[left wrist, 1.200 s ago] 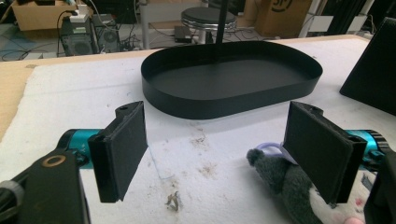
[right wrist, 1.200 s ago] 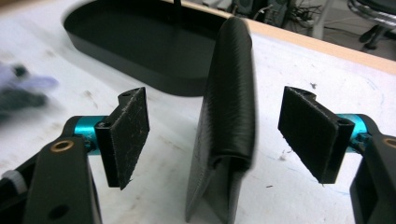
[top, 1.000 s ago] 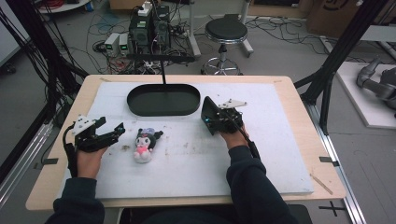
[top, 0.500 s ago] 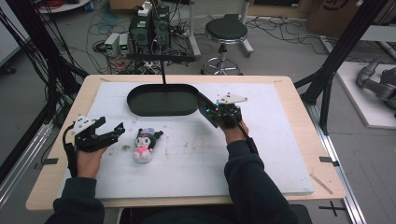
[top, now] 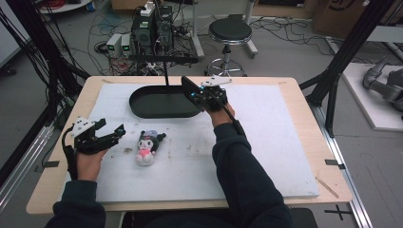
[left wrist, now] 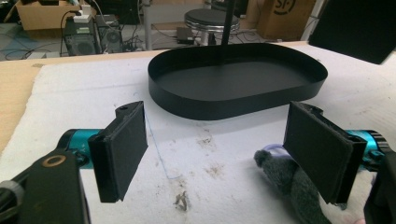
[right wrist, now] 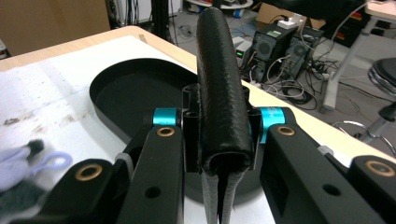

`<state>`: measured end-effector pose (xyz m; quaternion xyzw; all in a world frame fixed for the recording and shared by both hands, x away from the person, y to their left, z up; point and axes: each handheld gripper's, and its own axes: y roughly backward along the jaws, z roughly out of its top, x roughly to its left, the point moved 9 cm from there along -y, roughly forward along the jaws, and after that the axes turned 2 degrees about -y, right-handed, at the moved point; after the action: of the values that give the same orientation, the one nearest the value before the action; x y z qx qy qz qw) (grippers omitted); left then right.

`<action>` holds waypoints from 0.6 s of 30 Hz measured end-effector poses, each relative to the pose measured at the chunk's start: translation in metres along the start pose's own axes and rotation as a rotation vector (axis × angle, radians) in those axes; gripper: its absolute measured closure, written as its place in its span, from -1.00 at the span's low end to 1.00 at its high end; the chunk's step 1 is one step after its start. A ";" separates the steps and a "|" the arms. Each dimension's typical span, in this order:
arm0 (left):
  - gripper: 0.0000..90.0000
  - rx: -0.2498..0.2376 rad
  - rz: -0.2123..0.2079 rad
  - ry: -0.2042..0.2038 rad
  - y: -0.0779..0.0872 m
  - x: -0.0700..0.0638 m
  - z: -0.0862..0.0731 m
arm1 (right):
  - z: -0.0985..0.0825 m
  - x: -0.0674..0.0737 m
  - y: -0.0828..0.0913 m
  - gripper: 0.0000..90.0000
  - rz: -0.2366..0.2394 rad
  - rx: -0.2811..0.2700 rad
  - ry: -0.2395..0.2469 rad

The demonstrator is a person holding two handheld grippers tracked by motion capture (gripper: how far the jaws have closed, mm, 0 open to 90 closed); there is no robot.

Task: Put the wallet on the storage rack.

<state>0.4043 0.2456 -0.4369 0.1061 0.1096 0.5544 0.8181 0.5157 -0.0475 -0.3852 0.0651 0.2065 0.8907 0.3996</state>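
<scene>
White mat [top: 266,142] is bare right of the person's right sleeve [top: 237,161], wide lane there. Black tray [top: 164,102] blocks the far centre; a thin black pole [top: 166,71] rises at its back rim. Plush toy [top: 147,147] lies near the left gripper [top: 111,135], gap between them narrow.

**Black case clamped upright at tray's edge**

A slim black leather-look case [right wrist: 223,93], its grain pebbled and its lower edge split along a seam, stands on end between the pads of the right gripper [top: 196,93], raised over the right end of a shallow black oval tray [top: 164,102]. The tray rests on the white mat with nothing inside it. A small plush toy [top: 148,147], dark-headed with a pink front, lies on the mat nearer the person.
</scene>
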 end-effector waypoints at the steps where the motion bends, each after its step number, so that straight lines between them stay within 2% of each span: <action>1: -0.53 0.000 -0.001 0.001 0.000 0.000 0.000 | 0.003 0.001 -0.006 0.73 -0.001 -0.003 0.014; 5: -0.53 -0.001 0.000 0.004 0.000 0.001 0.000 | 0.009 0.004 -0.029 0.73 -0.005 0.015 0.021; 9: -0.53 -0.002 -0.001 0.004 0.000 0.001 0.000 | 0.008 0.003 -0.050 0.73 -0.042 0.015 0.045; 18: -0.53 -0.006 0.004 0.011 0.000 0.003 -0.001 | -0.009 -0.016 -0.079 0.73 -0.154 0.051 0.043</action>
<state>0.4056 0.2486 -0.4377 0.1008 0.1125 0.5568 0.8168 0.5783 -0.0151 -0.4264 0.0399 0.2422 0.8529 0.4607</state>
